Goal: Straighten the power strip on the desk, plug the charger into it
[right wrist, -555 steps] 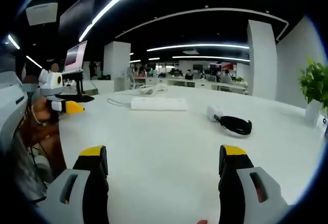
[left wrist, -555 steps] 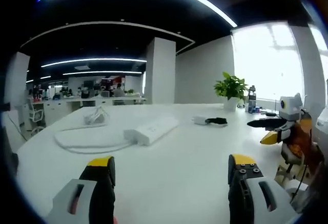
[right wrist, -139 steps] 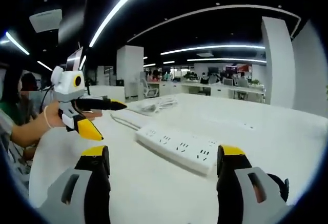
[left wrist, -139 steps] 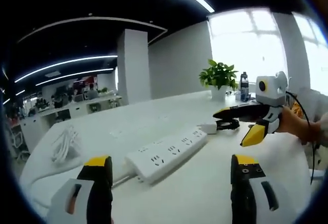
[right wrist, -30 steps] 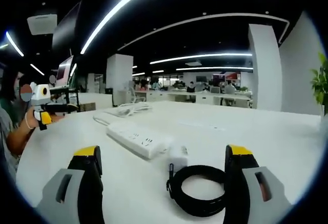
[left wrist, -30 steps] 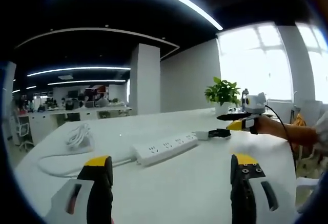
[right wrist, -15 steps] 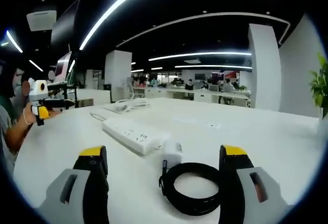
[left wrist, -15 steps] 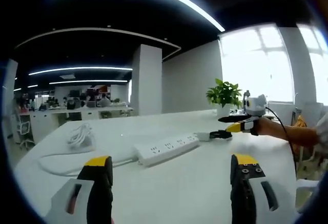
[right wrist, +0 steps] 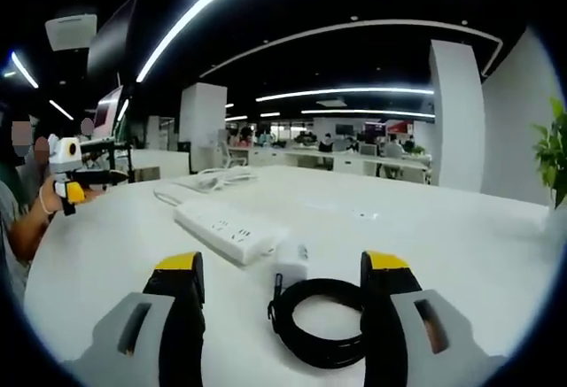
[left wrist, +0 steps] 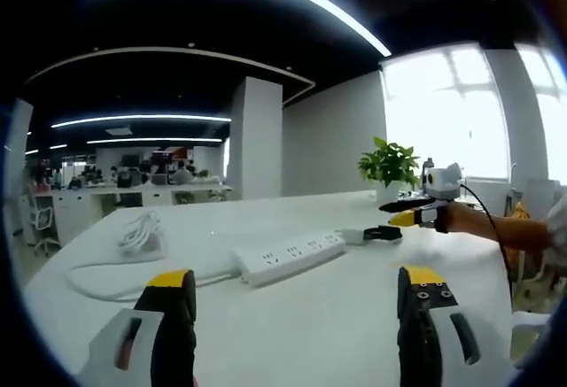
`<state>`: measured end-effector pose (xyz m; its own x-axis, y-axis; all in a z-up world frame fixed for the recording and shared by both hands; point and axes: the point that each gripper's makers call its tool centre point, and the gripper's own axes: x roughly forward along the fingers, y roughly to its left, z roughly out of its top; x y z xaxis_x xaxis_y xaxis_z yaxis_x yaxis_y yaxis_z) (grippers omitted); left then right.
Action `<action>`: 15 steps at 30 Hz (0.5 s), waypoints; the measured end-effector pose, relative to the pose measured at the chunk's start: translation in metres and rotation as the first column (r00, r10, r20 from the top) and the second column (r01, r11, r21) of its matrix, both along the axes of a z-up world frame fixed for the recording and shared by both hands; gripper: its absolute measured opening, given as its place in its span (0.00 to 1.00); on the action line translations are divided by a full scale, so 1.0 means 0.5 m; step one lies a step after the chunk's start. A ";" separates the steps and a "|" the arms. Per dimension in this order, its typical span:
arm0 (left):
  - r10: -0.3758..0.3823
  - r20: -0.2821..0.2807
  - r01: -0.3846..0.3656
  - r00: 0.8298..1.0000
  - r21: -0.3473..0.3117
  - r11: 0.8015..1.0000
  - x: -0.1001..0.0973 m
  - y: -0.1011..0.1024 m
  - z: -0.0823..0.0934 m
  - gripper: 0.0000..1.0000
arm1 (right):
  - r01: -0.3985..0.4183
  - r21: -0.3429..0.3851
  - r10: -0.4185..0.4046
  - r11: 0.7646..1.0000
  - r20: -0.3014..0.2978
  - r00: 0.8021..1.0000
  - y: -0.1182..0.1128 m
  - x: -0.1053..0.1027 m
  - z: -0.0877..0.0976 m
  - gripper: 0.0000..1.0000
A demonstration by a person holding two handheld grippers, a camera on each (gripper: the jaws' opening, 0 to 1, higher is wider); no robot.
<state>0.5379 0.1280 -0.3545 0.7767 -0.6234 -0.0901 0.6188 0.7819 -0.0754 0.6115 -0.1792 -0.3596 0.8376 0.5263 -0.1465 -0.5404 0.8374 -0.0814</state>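
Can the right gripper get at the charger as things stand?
Probably yes. In the right gripper view the right gripper is open, and the white charger with its coiled black cable lies on the desk right ahead between the fingers, beside the power strip's end. Nothing blocks the way.

Desk [right wrist: 461,245] smooth white, slight sheen, soft light reflections. Power strip [right wrist: 229,229] white smooth plastic, semi-gloss; same in left gripper view [left wrist: 291,257]. Charger [right wrist: 291,267] white glossy plastic; its coiled cable [right wrist: 314,325] black, rubbery, matt. Power strip cord [left wrist: 115,267] white, smooth-jacketed. Right gripper [right wrist: 279,303] jaws matt black with yellow plastic tips, grey plastic bodies; left gripper [left wrist: 297,312] alike.
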 end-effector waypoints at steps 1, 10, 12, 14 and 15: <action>0.001 0.001 -0.001 1.000 0.000 1.000 0.000 0.001 0.000 0.96 | 0.000 -0.001 0.000 1.000 -0.001 1.000 0.000 0.000 0.000 0.67; 0.004 -0.001 -0.004 1.000 -0.006 1.000 0.000 0.000 -0.002 0.95 | 0.007 -0.013 -0.008 1.000 -0.029 1.000 -0.005 0.004 -0.008 0.61; 0.002 0.000 -0.002 1.000 -0.006 1.000 0.001 -0.002 -0.001 0.95 | 0.007 -0.017 -0.008 1.000 -0.042 0.999 -0.006 0.006 -0.009 0.60; -0.001 0.002 0.001 1.000 -0.009 1.000 0.000 -0.004 0.000 0.95 | 0.003 -0.021 -0.004 1.000 -0.060 0.998 -0.005 0.005 -0.013 0.60; -0.003 0.002 0.003 1.000 -0.010 1.000 0.000 -0.005 0.000 0.95 | -0.003 -0.031 0.000 1.000 -0.071 0.997 -0.004 0.005 -0.016 0.60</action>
<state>0.5380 0.1255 -0.3546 0.7748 -0.6268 -0.0826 0.6215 0.7791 -0.0821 0.6139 -0.1814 -0.3678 0.8237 0.5218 -0.2218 -0.5470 0.8344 -0.0683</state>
